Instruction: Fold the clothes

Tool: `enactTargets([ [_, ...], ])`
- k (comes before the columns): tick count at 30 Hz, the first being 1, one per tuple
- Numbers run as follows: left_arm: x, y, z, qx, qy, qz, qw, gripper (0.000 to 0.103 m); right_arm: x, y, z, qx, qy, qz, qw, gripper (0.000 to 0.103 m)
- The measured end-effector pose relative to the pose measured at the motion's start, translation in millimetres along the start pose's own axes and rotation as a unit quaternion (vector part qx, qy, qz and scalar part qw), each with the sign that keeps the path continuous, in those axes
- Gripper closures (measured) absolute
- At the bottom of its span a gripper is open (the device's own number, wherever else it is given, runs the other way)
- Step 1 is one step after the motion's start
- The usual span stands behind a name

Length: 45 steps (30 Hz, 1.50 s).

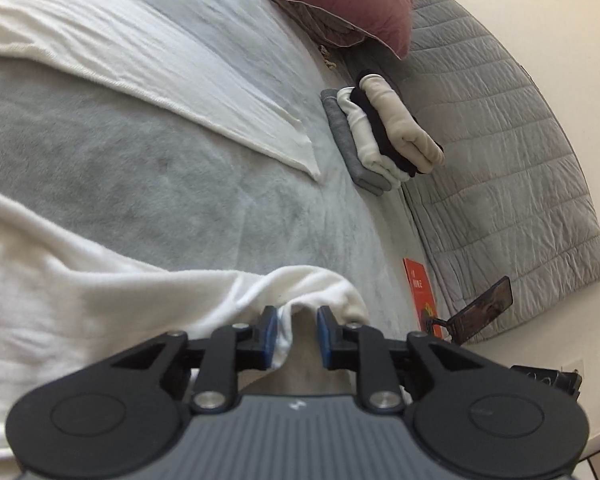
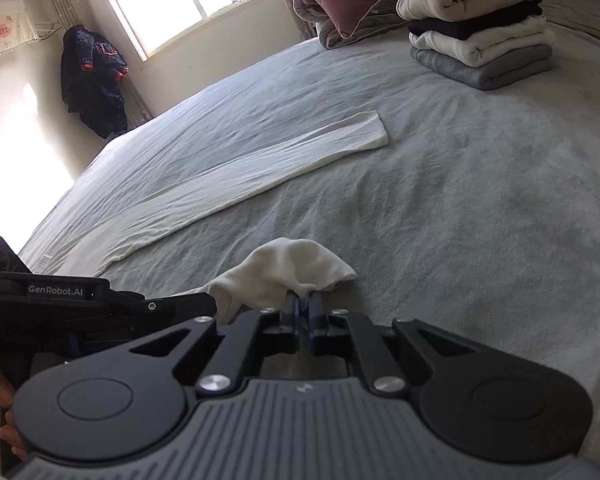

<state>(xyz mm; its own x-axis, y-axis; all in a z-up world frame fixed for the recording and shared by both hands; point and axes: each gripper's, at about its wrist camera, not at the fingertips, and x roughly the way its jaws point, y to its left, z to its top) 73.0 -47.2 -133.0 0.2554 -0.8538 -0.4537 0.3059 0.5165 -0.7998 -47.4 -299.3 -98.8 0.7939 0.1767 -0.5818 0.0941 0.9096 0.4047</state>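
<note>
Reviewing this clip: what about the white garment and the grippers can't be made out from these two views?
- White garment: its body runs off the left edge of the left wrist view; overall shape unknown.
- Left gripper: cloth drapes over one pad; contact underneath is hidden.
- Right gripper: shut on a bunched cuff; the pinched part is hidden by the pads.
- Stack of folded clothes: garment types unreadable, too folded.
</note>
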Motion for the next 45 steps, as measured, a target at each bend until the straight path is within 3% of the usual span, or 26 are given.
enactTargets([
  [4, -8, -15, 10, 0.032, -0.008, -0.005, 0.9994, 0.071, -31, -16, 9, 0.033, 0.002, 0.015, 0.999, 0.098],
  [7, -5, -26, 15, 0.063, -0.010, 0.021, 0.9978, 0.067, -45, -26, 11, 0.044, 0.015, 0.029, 0.999, 0.098],
  [10, 7, -33, 18, 0.087, 0.015, 0.041, 0.9952, 0.062, -47, -32, 5, 0.031, 0.044, 0.022, 0.998, 0.098],
  [13, 25, -43, 17, 0.122, 0.055, 0.060, 0.9892, 0.061, -34, -30, -8, -0.002, 0.100, 0.004, 0.995, 0.096],
  [16, 42, -55, 13, 0.160, 0.089, 0.071, 0.9806, 0.060, -37, -27, -17, -0.018, 0.100, 0.005, 0.995, 0.088],
  [23, 80, -89, 6, 0.258, 0.138, 0.089, 0.9520, 0.054, -46, -39, -18, 0.012, 0.093, 0.020, 0.995, 0.089],
  [27, 96, -102, 0, 0.322, 0.170, 0.110, 0.9248, 0.054, -48, -40, -19, 0.016, 0.089, 0.022, 0.996, 0.088],
  [29, 102, -107, -3, 0.346, 0.184, 0.122, 0.9121, 0.057, -48, -40, -19, 0.018, 0.087, 0.022, 0.996, 0.088],
  [30, 104, -109, -5, 0.354, 0.191, 0.128, 0.9066, 0.065, -48, -40, -19, 0.019, 0.085, 0.022, 0.996, 0.088],
  [31, 105, -110, -6, 0.356, 0.197, 0.134, 0.9038, 0.080, -48, -40, -19, 0.021, 0.084, 0.023, 0.996, 0.088],
  [33, 104, -112, -6, 0.356, 0.197, 0.133, 0.9039, 0.100, -47, -42, -19, 0.024, 0.083, 0.024, 0.996, 0.086],
  [36, 96, -115, -6, 0.365, 0.161, 0.138, 0.9067, 0.100, -47, -42, -19, 0.028, 0.079, 0.029, 0.996, 0.077],
  [37, 93, -114, -3, 0.359, 0.142, 0.143, 0.9113, 0.100, -48, -41, -19, 0.028, 0.076, 0.032, 0.996, 0.068],
  [39, 88, -107, 7, 0.339, 0.105, 0.160, 0.9211, 0.100, -50, -39, -18, 0.023, 0.067, 0.030, 0.997, 0.061],
  [42, 86, -91, 22, 0.301, 0.073, 0.194, 0.9311, 0.100, -51, -38, -16, 0.018, 0.061, 0.018, 0.998, 0.059],
  [45, 83, -83, 30, 0.284, 0.061, 0.194, 0.9369, 0.100, -48, -41, -14, 0.033, 0.057, 0.020, 0.998, 0.058],
])
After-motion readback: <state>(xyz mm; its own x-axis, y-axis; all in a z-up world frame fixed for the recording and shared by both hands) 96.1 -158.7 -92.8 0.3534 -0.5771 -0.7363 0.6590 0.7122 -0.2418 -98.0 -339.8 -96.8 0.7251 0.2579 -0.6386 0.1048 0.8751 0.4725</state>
